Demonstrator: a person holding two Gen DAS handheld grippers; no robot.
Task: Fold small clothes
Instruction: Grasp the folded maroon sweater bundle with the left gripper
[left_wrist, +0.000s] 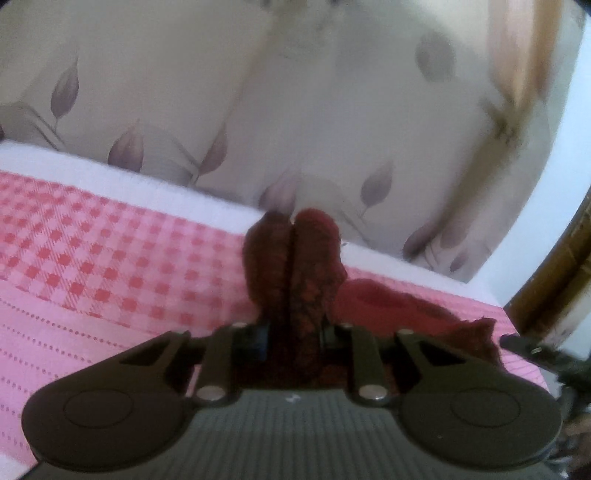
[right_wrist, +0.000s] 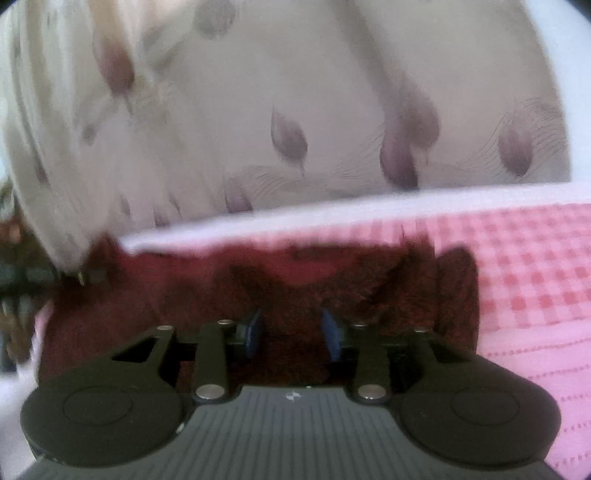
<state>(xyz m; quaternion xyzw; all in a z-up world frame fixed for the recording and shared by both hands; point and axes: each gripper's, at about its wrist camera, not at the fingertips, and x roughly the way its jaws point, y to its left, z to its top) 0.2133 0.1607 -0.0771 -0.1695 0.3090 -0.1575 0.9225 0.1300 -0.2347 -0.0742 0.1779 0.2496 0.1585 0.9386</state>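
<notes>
Across the pink checked bedspread (left_wrist: 92, 258), from nine o'clock toward three in the left wrist view, the cloth runs up to a white edge, and behind it hangs a pale curtain (left_wrist: 147, 92) printed with purple-grey leaves. At twelve o'clock of the left gripper (left_wrist: 293, 273) its two fingers stand nearly together, wrapped in and pinching a fold of the dark red garment (left_wrist: 373, 299); the rest of that garment trails off on the bedspread toward three o'clock. A brown wooden frame (left_wrist: 554, 277) shows at the far right edge, seen in this view only.

From the right wrist view, the same curtain (right_wrist: 332, 110) fills the top, and the garment (right_wrist: 207, 295) spreads wide from nine o'clock to about two o'clock, hiding most of the bedspread (right_wrist: 535, 277) ahead. The right gripper (right_wrist: 293, 332) has its blue pads (right_wrist: 332, 332) parted, with red cloth lying between and beyond them; blur keeps me from telling whether the pads press it.
</notes>
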